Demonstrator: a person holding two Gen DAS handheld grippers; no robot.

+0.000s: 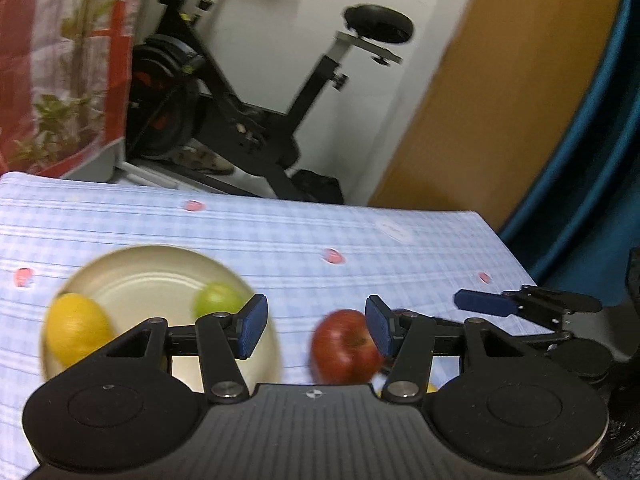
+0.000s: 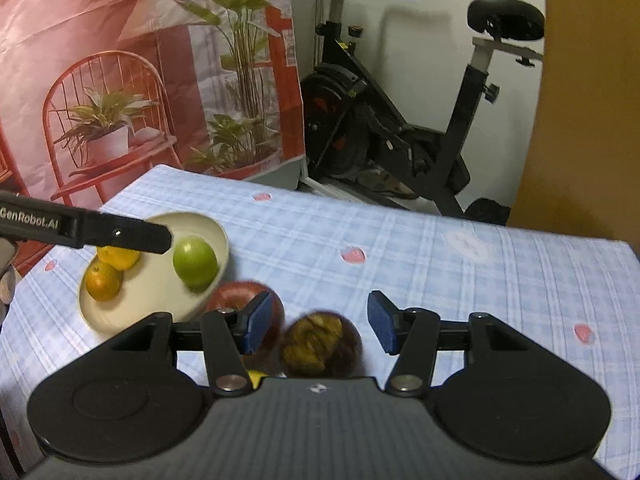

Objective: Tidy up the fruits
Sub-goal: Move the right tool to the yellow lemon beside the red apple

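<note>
Left wrist view first: the left gripper is seen with its blue pads parted and nothing pinched between them. A cream plate is parked on the blue checked tablecloth, and on it a yellow citrus fruit and a green apple can be made out, both a bit blurred. A red apple is sat on the cloth just off the plate's rim, close to the gripper's right-hand pad, though whether the pad is actually touching it can't be told through the blur. The other tool is poking in at the right edge.

From the right wrist view, the right gripper is also held apart, empty. A dark, brownish fruit with a mottled yellow patch is framed between its pads but not squeezed; what kind of fruit it is can't be called. The red apple is tucked behind the left pad, right beside the plate. Two oranges and the green apple are seen on the plate, with the left tool's black arm hanging over the oranges.

An exercise bike and a printed backdrop with a plant are parked behind the table.
</note>
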